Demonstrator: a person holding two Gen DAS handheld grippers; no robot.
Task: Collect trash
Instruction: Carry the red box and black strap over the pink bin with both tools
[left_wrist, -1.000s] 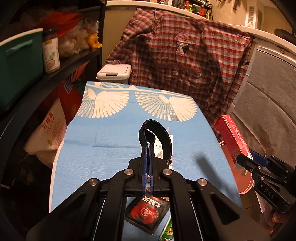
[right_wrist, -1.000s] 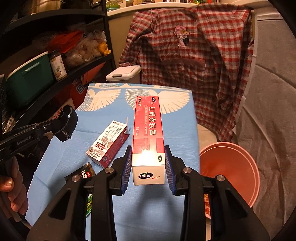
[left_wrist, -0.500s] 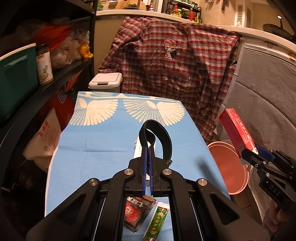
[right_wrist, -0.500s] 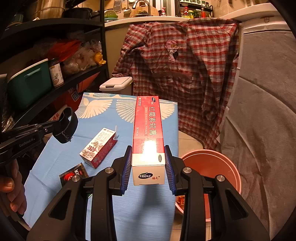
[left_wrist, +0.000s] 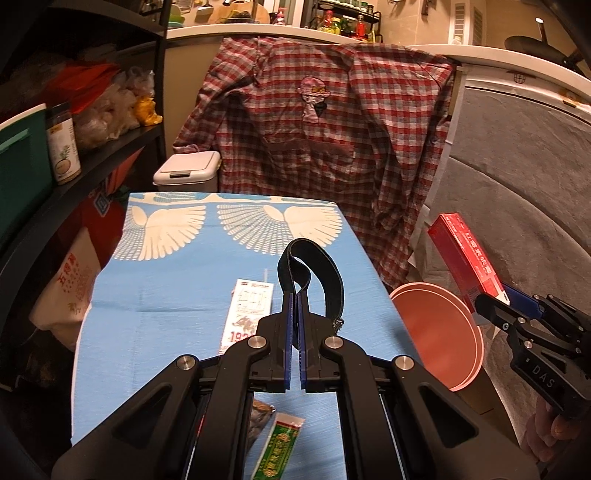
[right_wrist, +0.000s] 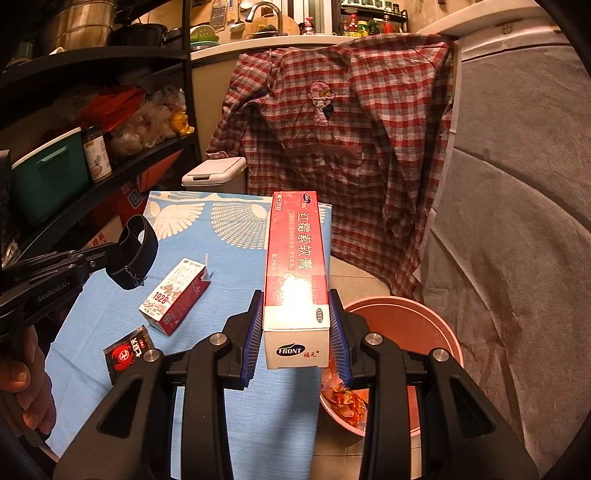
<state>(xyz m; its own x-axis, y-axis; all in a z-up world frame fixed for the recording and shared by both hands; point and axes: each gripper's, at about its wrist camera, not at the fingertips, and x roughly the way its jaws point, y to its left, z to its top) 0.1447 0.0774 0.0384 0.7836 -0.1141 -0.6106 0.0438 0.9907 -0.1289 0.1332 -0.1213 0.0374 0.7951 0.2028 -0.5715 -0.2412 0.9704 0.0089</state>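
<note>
My left gripper (left_wrist: 295, 299) is shut on a black strap loop (left_wrist: 314, 266) and holds it above the blue-clothed table (left_wrist: 177, 295); the loop also shows in the right wrist view (right_wrist: 133, 254). My right gripper (right_wrist: 295, 328) is shut on a long red and white box (right_wrist: 295, 266), held at the table's right edge beside the pink bin (right_wrist: 417, 332); the box also shows in the left wrist view (left_wrist: 465, 262). A milk carton (right_wrist: 175, 295), a black crab-print sachet (right_wrist: 127, 352) and a green sachet (left_wrist: 279, 446) lie on the table.
The pink bin (left_wrist: 436, 332) stands on the floor right of the table with red scraps inside. A plaid shirt (left_wrist: 321, 147) hangs behind. A white lidded bin (left_wrist: 186, 171) stands at the far end. Dark shelves (left_wrist: 74, 173) with a jar and bags run along the left.
Both grippers have pulled back and risen. The right gripper has carried the box rightward toward the pink bin. The milk carton is now in the left wrist view.
</note>
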